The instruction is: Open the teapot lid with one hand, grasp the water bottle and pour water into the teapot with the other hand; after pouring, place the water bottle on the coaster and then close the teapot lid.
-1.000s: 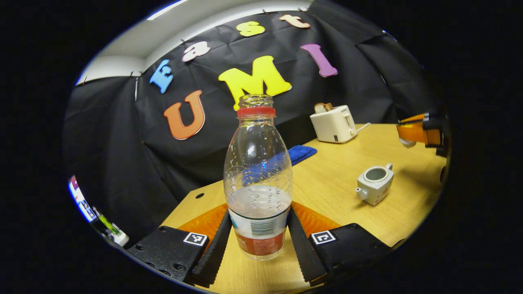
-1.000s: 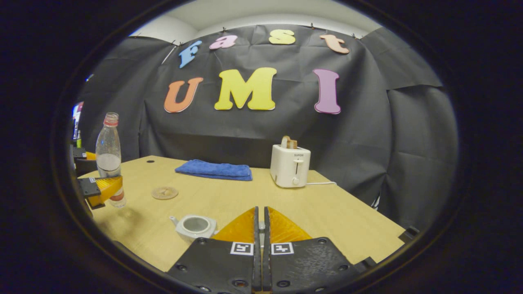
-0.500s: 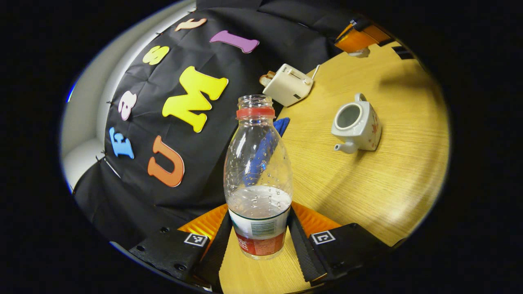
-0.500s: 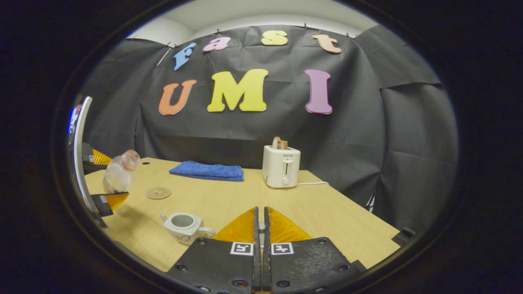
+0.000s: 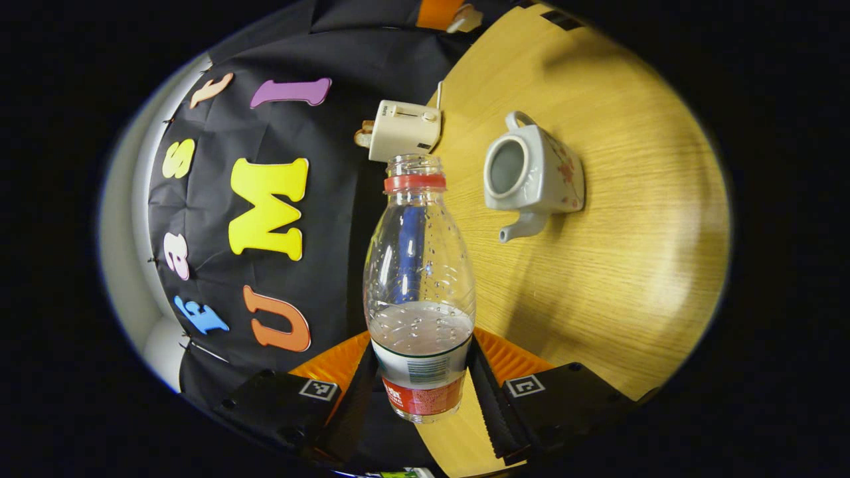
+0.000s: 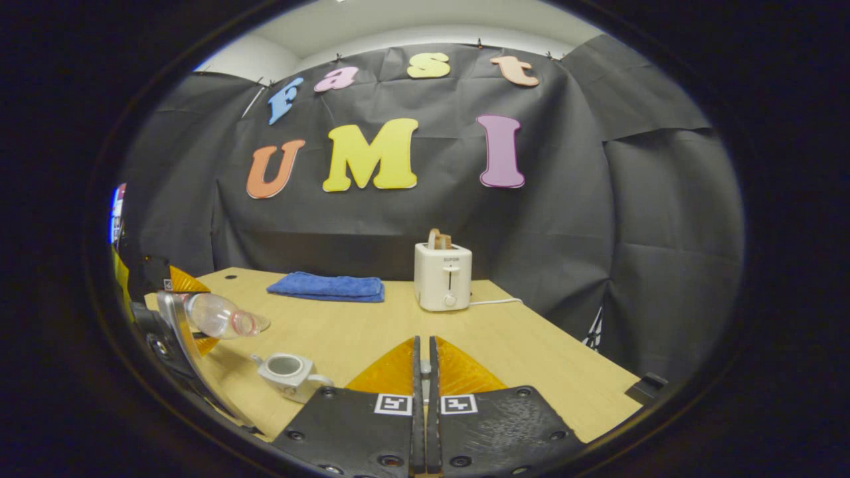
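While the left gripper clamped both fingers on its lower body, the bottle lay tipped nearly level, uncapped mouth toward the lidless teapot on the bench. The right gripper had its fingers closed on a small pale thing, too hidden to name. A toaster and blue cloth sat along the bench's far edge.

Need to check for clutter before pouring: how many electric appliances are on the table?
1: a white toaster near the back wall, right of the blue towel. Others may be hidden.
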The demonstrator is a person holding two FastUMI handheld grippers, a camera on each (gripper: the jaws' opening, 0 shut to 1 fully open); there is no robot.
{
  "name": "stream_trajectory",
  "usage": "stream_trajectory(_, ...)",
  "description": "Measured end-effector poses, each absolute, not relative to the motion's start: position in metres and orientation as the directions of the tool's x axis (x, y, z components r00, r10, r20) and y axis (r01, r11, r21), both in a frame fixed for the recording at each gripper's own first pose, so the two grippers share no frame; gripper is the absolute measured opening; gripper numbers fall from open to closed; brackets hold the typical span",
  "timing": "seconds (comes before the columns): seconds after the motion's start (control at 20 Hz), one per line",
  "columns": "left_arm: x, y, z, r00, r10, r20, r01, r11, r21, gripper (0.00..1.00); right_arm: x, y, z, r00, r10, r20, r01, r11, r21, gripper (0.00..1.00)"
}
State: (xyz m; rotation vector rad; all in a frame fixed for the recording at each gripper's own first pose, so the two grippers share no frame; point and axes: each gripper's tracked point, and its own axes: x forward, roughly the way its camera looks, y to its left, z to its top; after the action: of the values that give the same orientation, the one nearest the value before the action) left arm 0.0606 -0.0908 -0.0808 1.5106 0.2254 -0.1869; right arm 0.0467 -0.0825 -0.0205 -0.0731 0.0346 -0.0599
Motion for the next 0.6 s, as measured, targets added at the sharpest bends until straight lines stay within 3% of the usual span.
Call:
stream_trajectory(0.35, 0.069, -0.091, -0.07, 0.963, 0.073, -0.259, 0.267, -0.141, 0.953, 0.76, 0.043, -0.089, -0.015, 0.996, -0.086, -0.015, 0.085, 0.994, -0.074, 0.01)
stream_trajectory(0.4, 0.069, -0.091, -0.069, 0.962, 0.081, -0.262, 0.272, -0.157, 0.949, 0.8, 0.042, -0.087, -0.014, 0.996, -0.084, -0.012, 0.083, 0.994, -0.075, 0.01)
stream_trajectory(0.6, 0.068, -0.09, -0.069, 0.959, 0.109, -0.261, 0.28, -0.217, 0.935, 0.77, 0.04, -0.087, -0.012, 0.997, -0.079, -0.007, 0.078, 0.993, -0.083, 0.01)
